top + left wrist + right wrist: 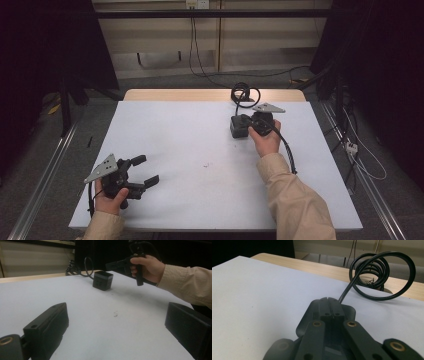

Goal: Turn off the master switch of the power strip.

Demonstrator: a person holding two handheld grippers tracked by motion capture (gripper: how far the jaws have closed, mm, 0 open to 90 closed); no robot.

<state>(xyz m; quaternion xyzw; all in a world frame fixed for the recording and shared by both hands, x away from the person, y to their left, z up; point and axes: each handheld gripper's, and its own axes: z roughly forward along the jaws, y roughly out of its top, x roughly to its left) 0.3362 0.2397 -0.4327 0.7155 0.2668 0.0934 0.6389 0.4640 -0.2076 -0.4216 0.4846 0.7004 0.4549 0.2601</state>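
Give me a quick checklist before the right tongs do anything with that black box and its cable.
1. Right tongs over the black box: ok; their jaws look closed together above it in the right gripper view.
2. Box actually gripped: cannot tell.
3. Box resting flat on the table: ok.
4. Coiled cable free of the tongs: ok, it lies beyond the box.
5. Left tongs open, off near the front left: ok.

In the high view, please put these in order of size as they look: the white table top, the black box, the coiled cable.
1. White table top, by far the largest.
2. Black box and coiled cable look about alike, so I do not rank them.
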